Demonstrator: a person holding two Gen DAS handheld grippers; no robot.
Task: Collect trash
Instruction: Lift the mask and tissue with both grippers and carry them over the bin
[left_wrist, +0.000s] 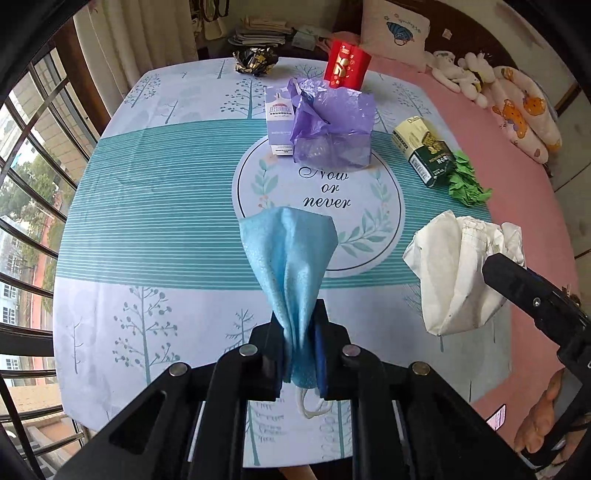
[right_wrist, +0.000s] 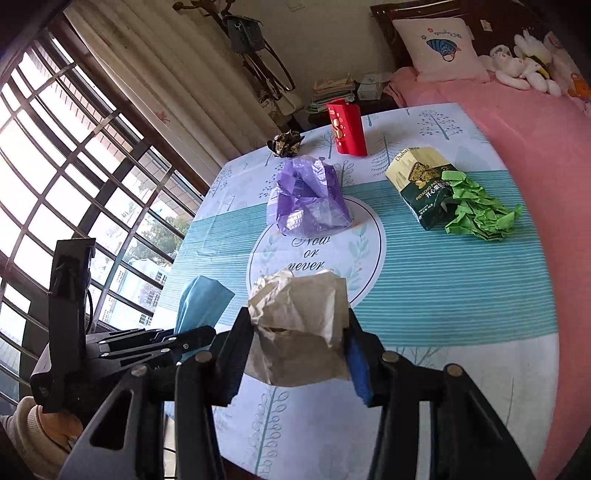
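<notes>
Tree-print tablecloth (left_wrist: 155, 236) beside pink bed (right_wrist: 517, 122), barred window (right_wrist: 55, 155).

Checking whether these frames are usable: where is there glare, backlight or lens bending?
Left wrist view: even daylight, tablecloth edges bowed by the fisheye, blue face mask sharp. Right wrist view: window blown out, crumpled paper bag backlit and dim, dark corner vignette.

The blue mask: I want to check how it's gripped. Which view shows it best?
The left wrist view. There the blue mask hangs in mid-frame, pinched between the left gripper's pads, ear loops dangling below. The right wrist view shows only part of the mask behind that gripper, from the side.
</notes>
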